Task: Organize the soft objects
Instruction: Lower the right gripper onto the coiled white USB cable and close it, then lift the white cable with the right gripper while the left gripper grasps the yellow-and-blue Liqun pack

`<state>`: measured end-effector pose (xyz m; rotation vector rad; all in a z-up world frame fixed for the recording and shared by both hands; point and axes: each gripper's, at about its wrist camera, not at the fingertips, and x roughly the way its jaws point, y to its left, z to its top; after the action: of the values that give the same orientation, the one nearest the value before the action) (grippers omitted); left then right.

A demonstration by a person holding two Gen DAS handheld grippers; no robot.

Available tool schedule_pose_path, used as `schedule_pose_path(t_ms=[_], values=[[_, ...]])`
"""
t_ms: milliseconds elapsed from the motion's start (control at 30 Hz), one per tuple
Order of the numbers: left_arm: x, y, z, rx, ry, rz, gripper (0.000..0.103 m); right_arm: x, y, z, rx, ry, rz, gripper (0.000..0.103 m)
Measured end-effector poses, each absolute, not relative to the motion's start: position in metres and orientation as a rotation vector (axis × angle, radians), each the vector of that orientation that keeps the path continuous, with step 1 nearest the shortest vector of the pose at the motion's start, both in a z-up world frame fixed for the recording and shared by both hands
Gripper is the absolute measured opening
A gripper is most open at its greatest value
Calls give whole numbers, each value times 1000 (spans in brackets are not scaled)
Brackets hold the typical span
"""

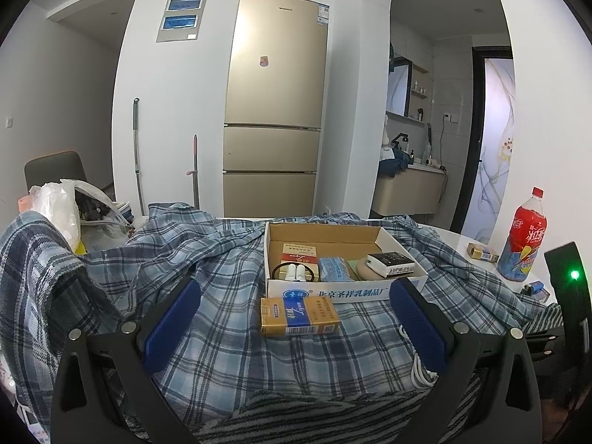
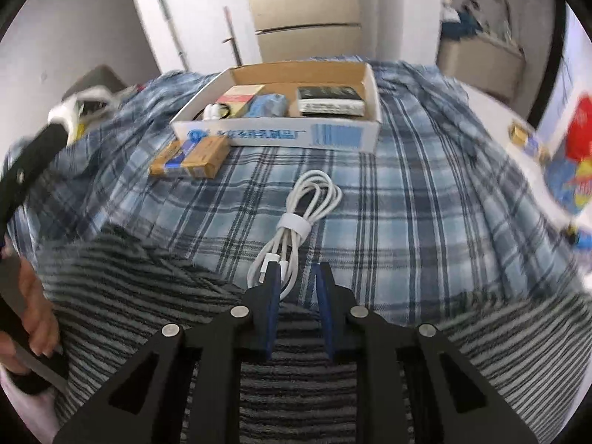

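A blue plaid cloth (image 1: 222,259) (image 2: 407,203) covers the table, and a grey striped cloth (image 1: 296,414) (image 2: 129,277) lies over its near edge. A bundled white cable (image 2: 299,218) rests on the plaid. My right gripper (image 2: 296,281) is shut on the cable's near end, pointing steeply down. My left gripper (image 1: 296,285) hangs open and low over the cloth, nothing between its fingers. Just beyond its tips lies a yellow and blue pack (image 1: 299,314) (image 2: 192,157). Behind the pack stands a shallow cardboard box (image 1: 333,292) (image 2: 277,133) holding several small items.
A red soda bottle (image 1: 521,236) and small boxes stand on the bare table at the right. A white plastic bag (image 1: 59,211) sits at the left on a chair. A person's hand (image 2: 37,314) grips the left tool. A gold fridge (image 1: 273,111) stands behind.
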<state>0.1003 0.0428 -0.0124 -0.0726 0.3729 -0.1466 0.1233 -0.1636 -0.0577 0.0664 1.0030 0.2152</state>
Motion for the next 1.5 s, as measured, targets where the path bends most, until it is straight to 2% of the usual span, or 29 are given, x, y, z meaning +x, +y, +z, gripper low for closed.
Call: schedule_pose_path(t_ms=[367, 733, 1167, 1300, 1500], values=[[100, 43, -14, -77, 377, -148, 103, 155, -149, -70, 206, 996, 114, 21], [102, 40, -16, -74, 394, -153, 103, 166, -136, -79, 106, 955, 32, 22], [100, 39, -15, -70, 381, -159, 103, 168, -139, -87, 128, 961, 48, 22], [98, 32, -5, -34, 383, -140, 103, 163, -139, -76, 123, 939, 89, 21], [92, 22, 37, 6, 343, -179, 103, 154, -143, -30, 92, 863, 158, 21]])
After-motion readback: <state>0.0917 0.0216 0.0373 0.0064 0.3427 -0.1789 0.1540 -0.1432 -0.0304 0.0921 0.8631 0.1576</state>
